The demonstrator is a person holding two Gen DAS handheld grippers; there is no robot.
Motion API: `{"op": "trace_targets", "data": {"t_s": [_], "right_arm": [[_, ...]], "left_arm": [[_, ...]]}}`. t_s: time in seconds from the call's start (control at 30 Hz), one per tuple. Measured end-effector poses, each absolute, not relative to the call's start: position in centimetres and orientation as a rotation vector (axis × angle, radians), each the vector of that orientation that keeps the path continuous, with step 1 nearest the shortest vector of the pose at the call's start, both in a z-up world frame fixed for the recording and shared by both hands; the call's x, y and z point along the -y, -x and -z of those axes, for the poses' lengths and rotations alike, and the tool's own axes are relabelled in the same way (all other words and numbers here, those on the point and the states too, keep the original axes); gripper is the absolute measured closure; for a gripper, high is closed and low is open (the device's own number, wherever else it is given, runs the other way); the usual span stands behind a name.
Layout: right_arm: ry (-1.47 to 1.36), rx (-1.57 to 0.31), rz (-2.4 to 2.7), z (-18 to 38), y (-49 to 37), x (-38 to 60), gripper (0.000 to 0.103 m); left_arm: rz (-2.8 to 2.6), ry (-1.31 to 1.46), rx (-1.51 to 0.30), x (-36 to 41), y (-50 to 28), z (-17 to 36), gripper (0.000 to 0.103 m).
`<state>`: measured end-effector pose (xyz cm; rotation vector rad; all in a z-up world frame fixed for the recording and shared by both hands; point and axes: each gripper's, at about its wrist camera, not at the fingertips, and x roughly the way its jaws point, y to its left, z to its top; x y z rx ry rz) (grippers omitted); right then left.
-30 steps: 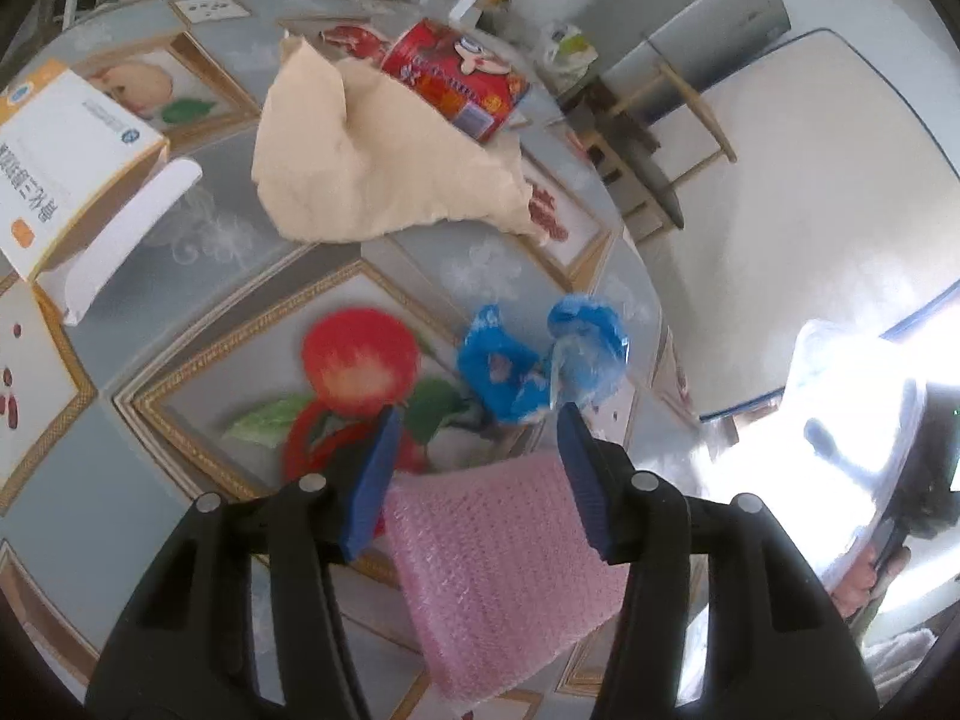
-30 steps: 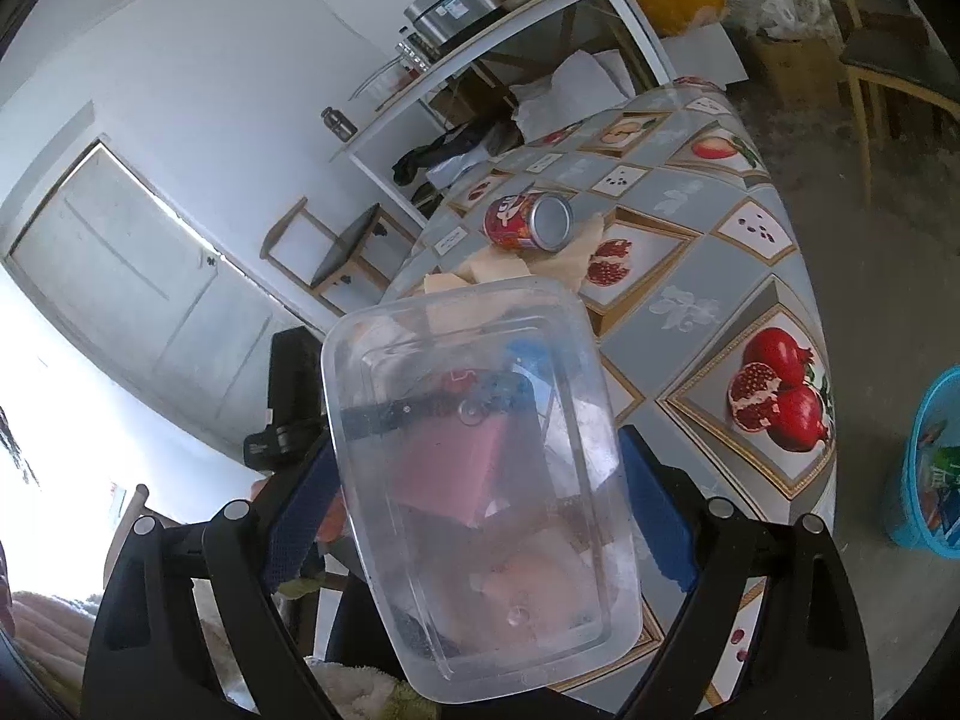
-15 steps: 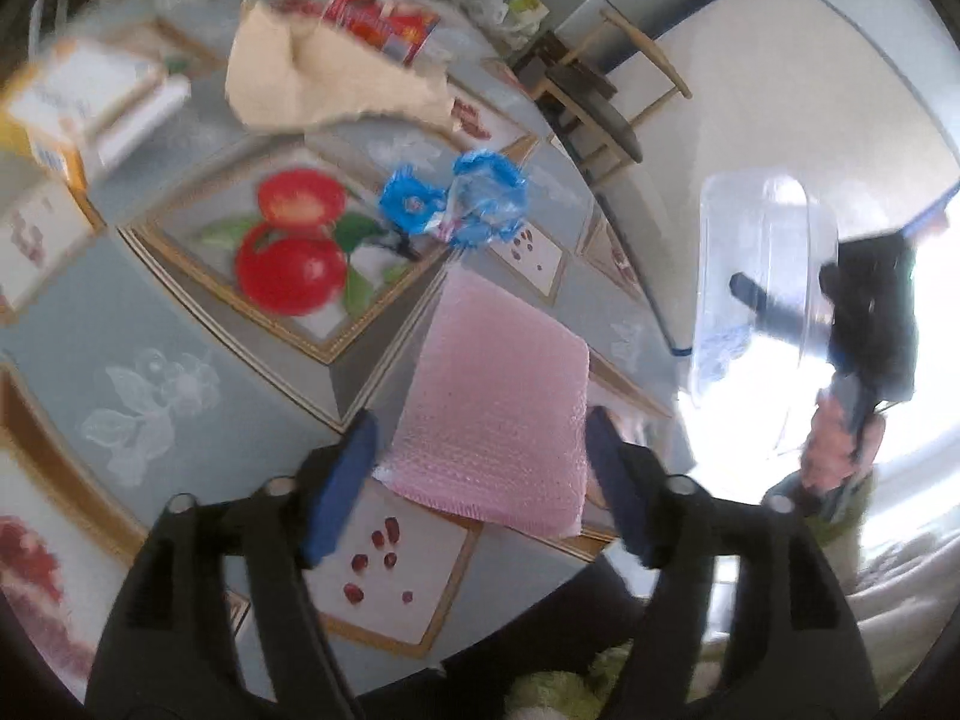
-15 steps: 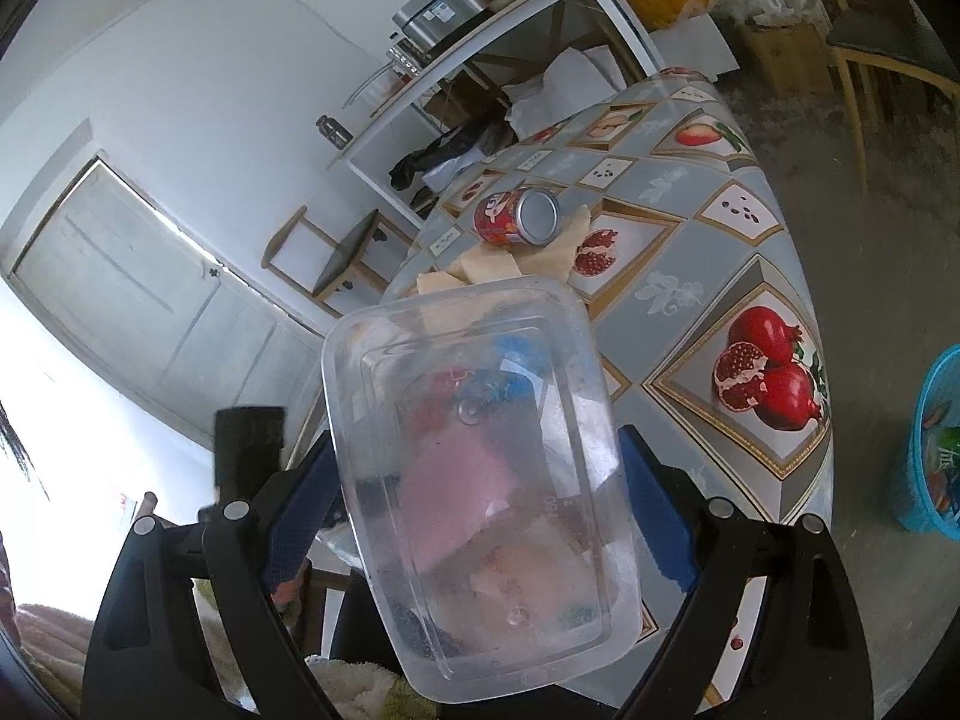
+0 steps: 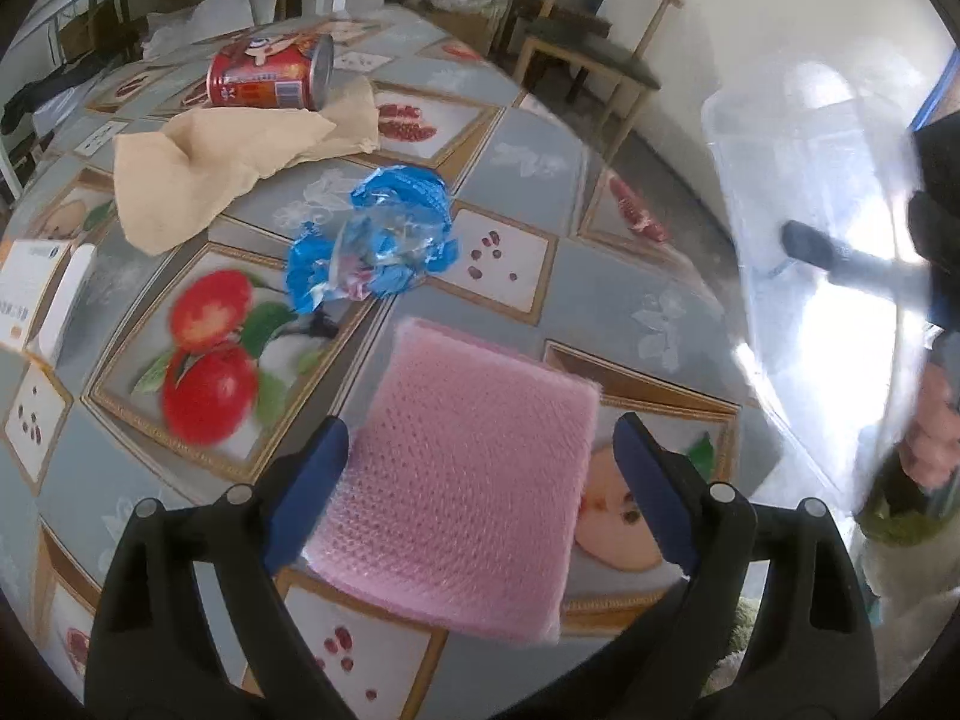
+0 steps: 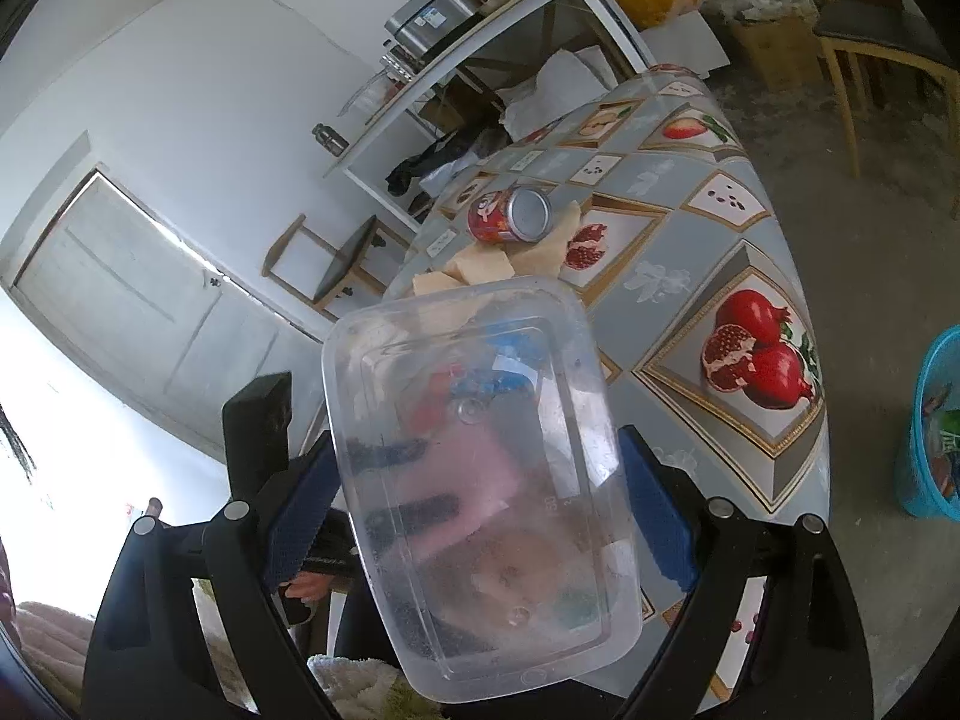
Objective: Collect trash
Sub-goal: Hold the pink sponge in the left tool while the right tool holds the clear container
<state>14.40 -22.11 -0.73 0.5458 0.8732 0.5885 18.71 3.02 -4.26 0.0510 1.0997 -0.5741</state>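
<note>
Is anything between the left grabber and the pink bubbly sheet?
No. The pink bubble sheet already lies between the opening fingers of the left gripper, with nothing on it. The blue wrapper sits farther away.

- A fruit-patterned cloth (image 5: 522, 276) covers the surface.
- A wooden chair (image 5: 591, 54) stands on the floor beyond its far edge.
- A white shelf (image 6: 480, 30) by the wall carries a metal cooker (image 6: 429, 15) (clutter beside it).
- A door (image 6: 126, 294) is shut.
</note>
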Motion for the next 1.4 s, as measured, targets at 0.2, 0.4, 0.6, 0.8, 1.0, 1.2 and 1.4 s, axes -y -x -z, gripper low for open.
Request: {"op": "trace_targets", "data": {"t_s": [0.2, 0.4, 0.6, 0.8, 1.0, 1.2, 1.4], "right_arm": [[-0.555, -0.871, -0.584, 0.9, -14.4, 22.5, 0.016], [-0.563, -0.873, -0.583, 1.0, -14.3, 22.7, 0.016], [-0.57, -0.875, -0.578, 1.2, -14.0, 23.1, 0.016], [-0.571, -0.867, -0.576, 1.1, -13.9, 23.4, 0.016], [-0.573, -0.869, -0.58, 1.1, -13.8, 23.4, 0.016], [-0.569, -0.868, -0.585, 1.0, -13.8, 23.4, 0.016], [-0.564, -0.869, -0.572, 0.9, -13.8, 23.5, 0.016]], "left_arm": [[0.552, -0.17, -1.127, -0.7, -19.0, 4.7, 0.017], [0.563, -0.286, -1.116, 1.1, -18.6, 5.0, 0.016], [0.569, -0.348, -1.123, 1.8, -18.2, 5.4, 0.016], [0.519, -0.325, -1.129, 0.9, -17.5, 5.5, 0.016], [0.431, -0.203, -1.161, -2.5, -17.0, 5.5, 0.016], [0.407, -0.153, -1.18, -4.6, -17.1, 6.1, 0.014], [0.402, -0.195, -1.155, -4.4, -16.9, 6.3, 0.014]]}}
